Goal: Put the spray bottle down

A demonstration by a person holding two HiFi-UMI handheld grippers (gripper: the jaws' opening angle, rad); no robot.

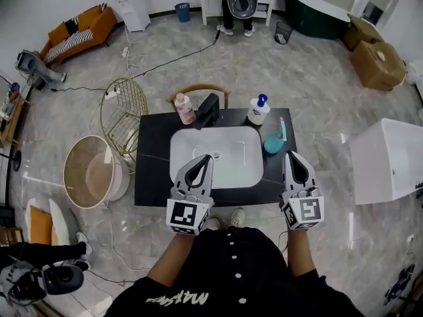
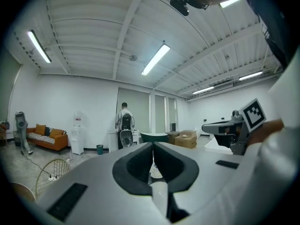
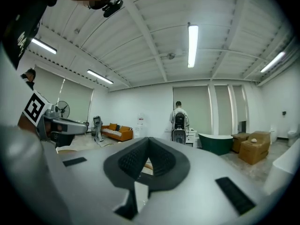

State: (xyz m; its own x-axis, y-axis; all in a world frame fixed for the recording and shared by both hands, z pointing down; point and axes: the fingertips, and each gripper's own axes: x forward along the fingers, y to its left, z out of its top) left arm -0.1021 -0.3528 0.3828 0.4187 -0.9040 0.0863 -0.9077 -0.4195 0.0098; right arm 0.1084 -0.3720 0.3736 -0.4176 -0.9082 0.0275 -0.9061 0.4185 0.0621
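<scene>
Resting right of the sink (image 1: 218,144), spray bottle (image 1: 272,144) lies nearest right gripper (image 1: 295,156); it and left gripper (image 1: 205,158) are closed, empty.

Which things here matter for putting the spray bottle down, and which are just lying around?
Job: blue-topped bottle, likely the spray bottle, standing on the counter; left claw and right claw, both shut, empty.
Lying about: pink bottle, tap, cup, sink.
</scene>
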